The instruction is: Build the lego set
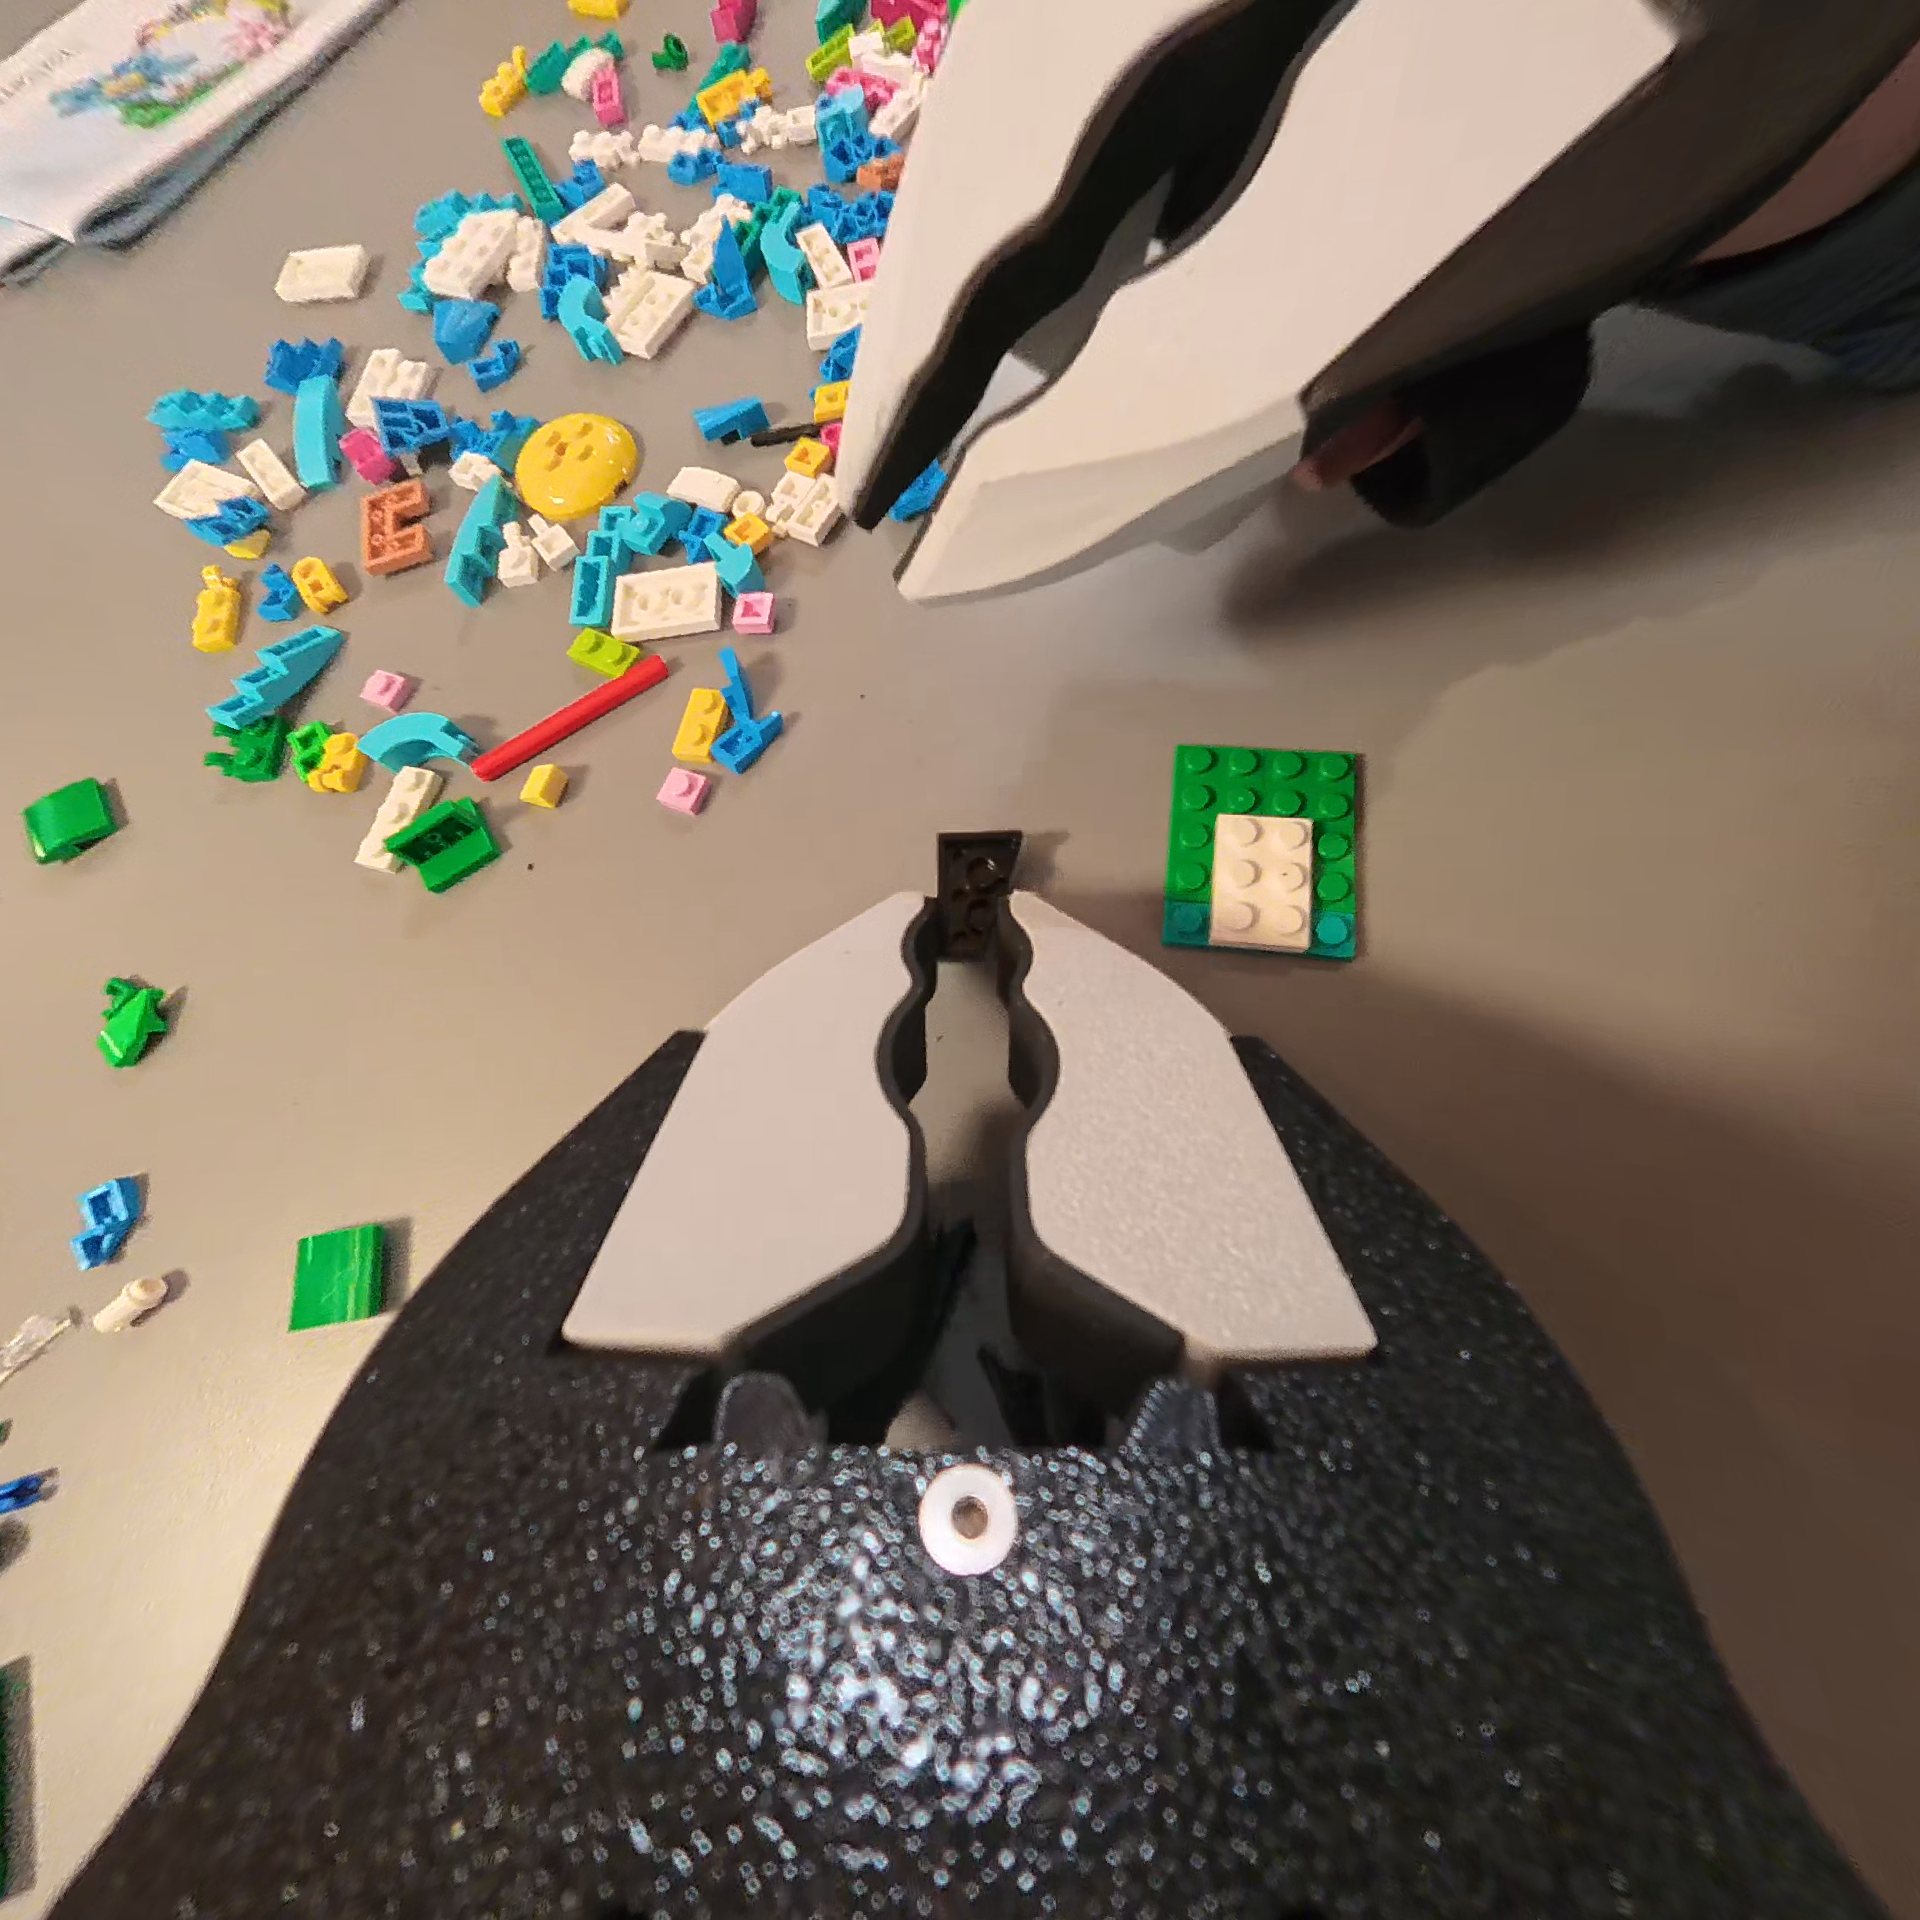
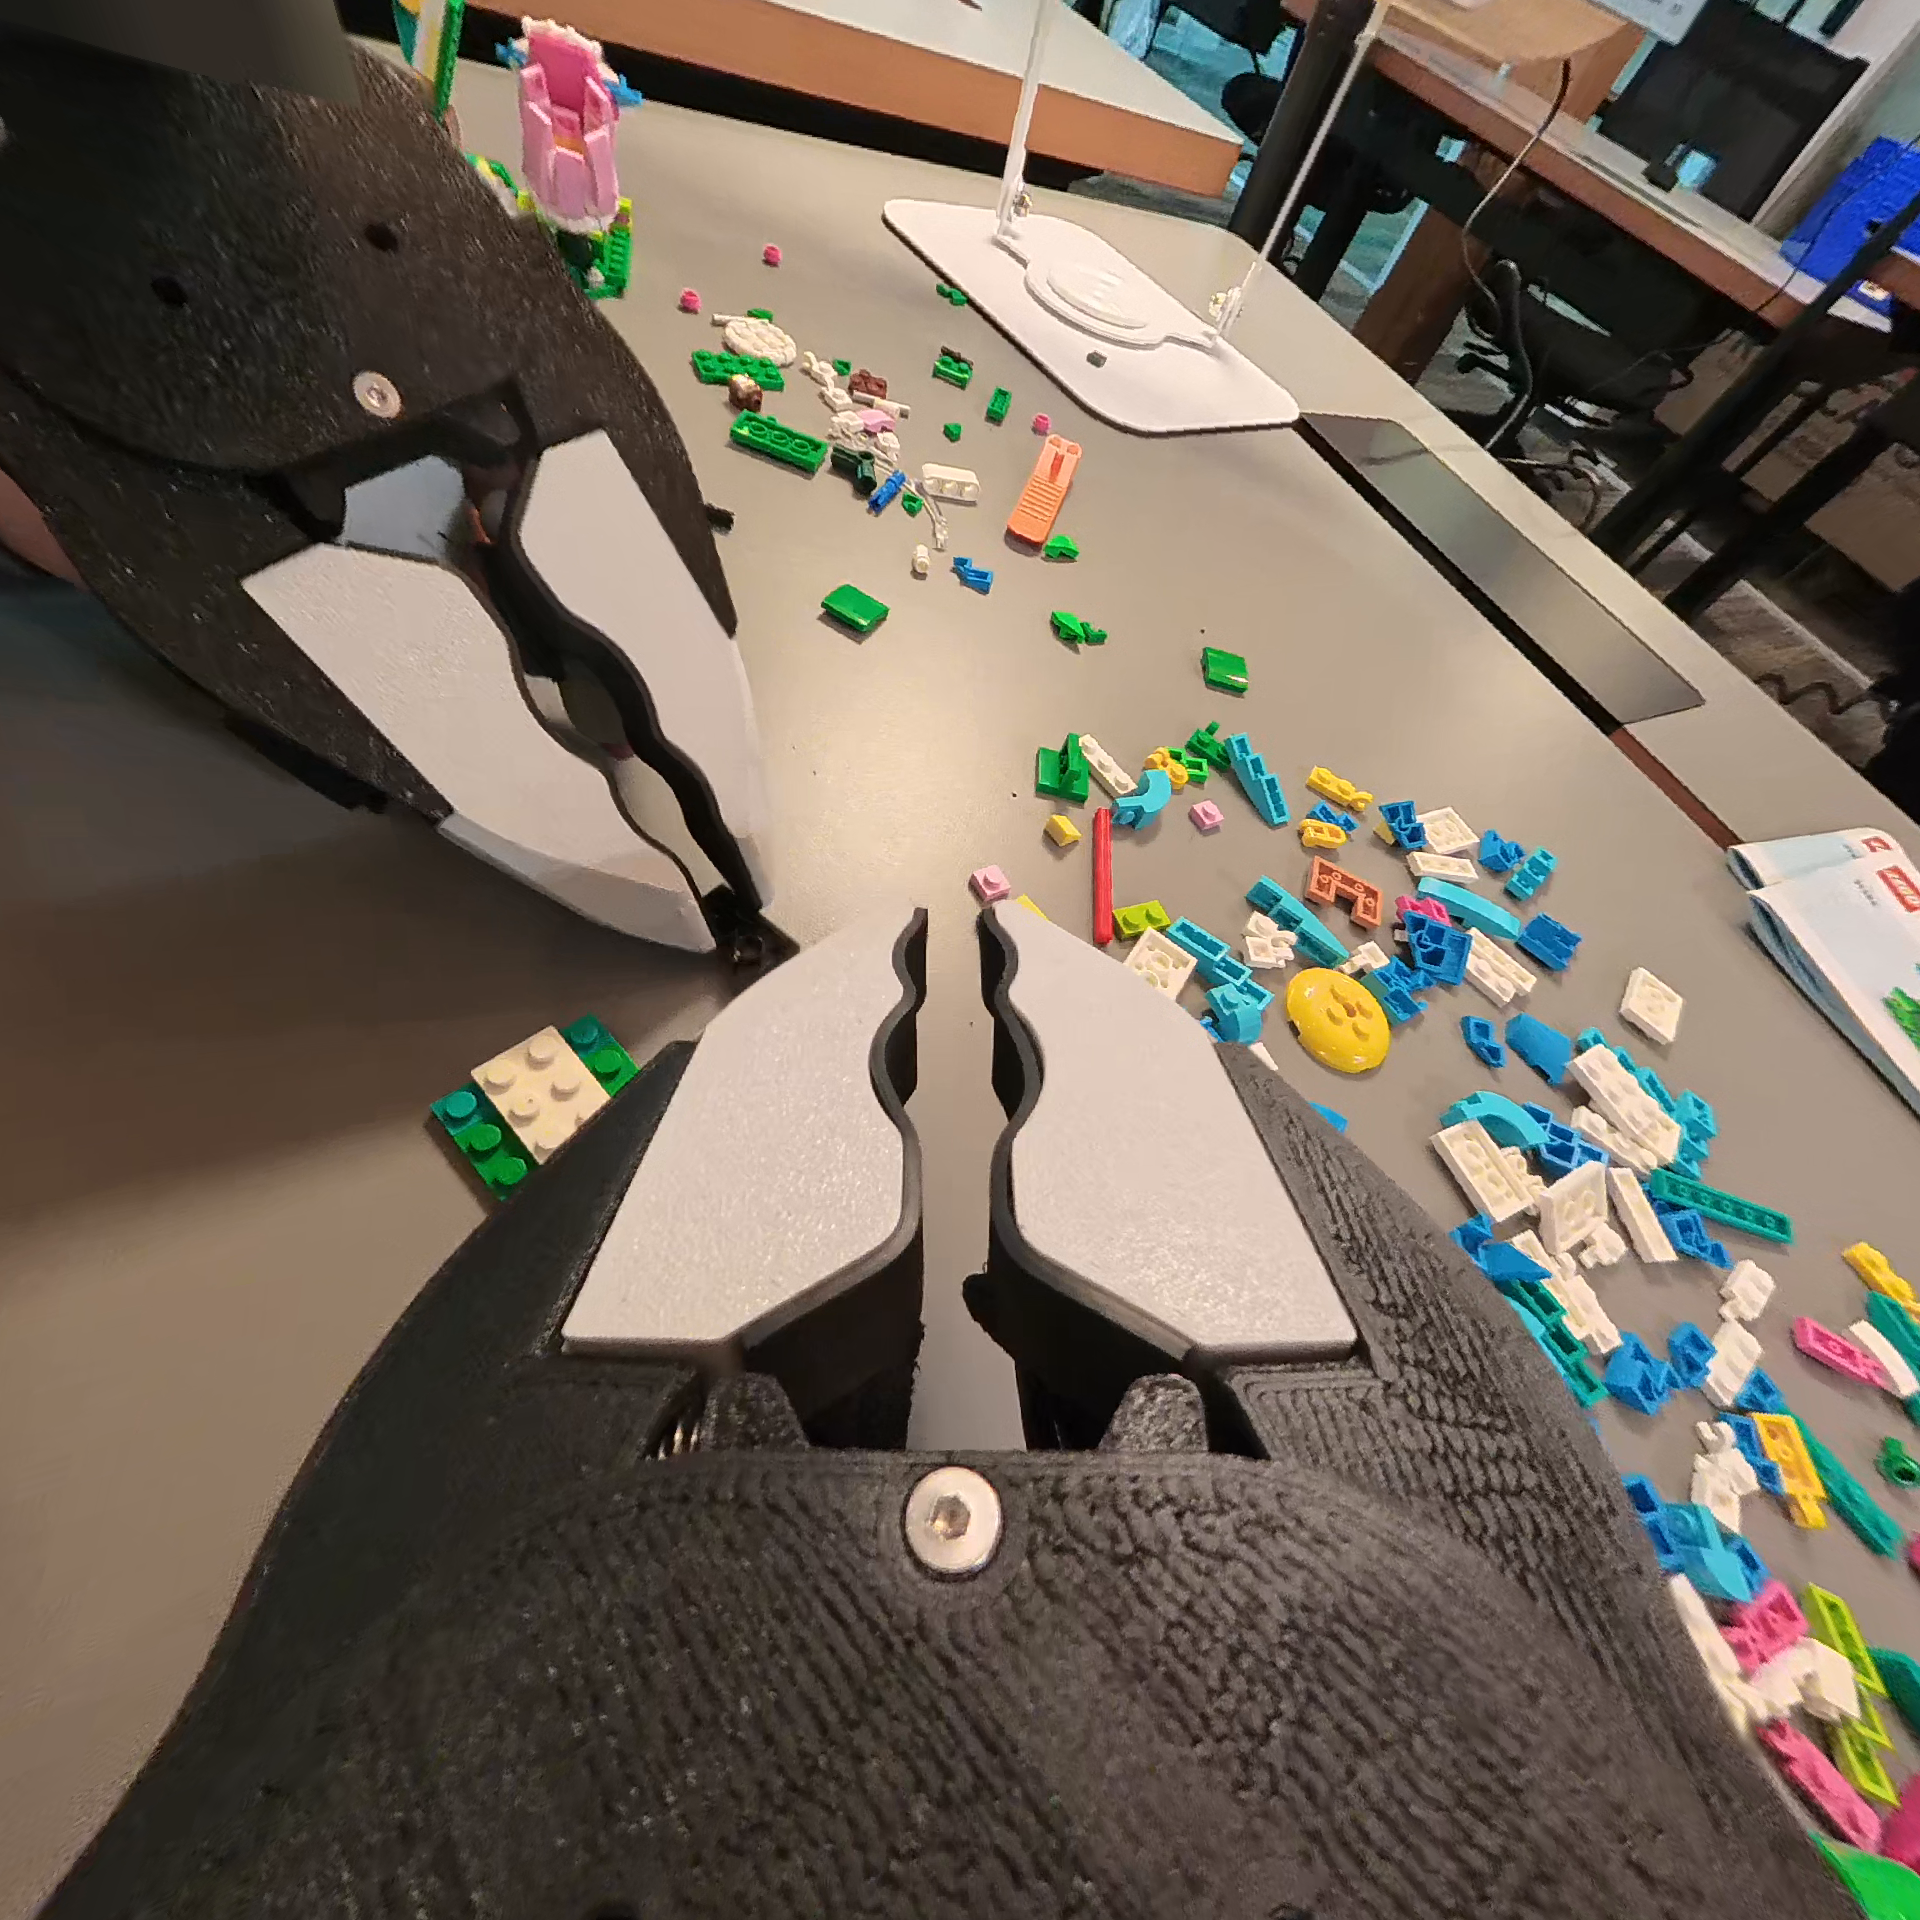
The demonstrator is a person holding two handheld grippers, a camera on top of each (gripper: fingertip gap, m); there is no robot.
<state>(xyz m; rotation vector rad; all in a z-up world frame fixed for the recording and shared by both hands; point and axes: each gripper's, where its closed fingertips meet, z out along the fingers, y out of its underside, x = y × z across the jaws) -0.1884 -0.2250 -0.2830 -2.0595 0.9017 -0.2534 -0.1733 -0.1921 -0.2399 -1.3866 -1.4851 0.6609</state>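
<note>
Jaws around black plate (image 1: pixel 975 894)

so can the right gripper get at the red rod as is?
Probably yes. The right gripper is open and holds nothing, and the red rod lies flat just ahead of its tips on bare table, with only small loose bricks beside it.

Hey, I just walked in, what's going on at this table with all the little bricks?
A person is building a lego set with two handheld grippers. The left gripper is shut on a small dark plate, held just above the grey table. Beside it lies a green base plate with a white plate already pressed on. The right gripper is open and empty, near the loose brick pile. A finished pink flower model stands farther back.
</note>
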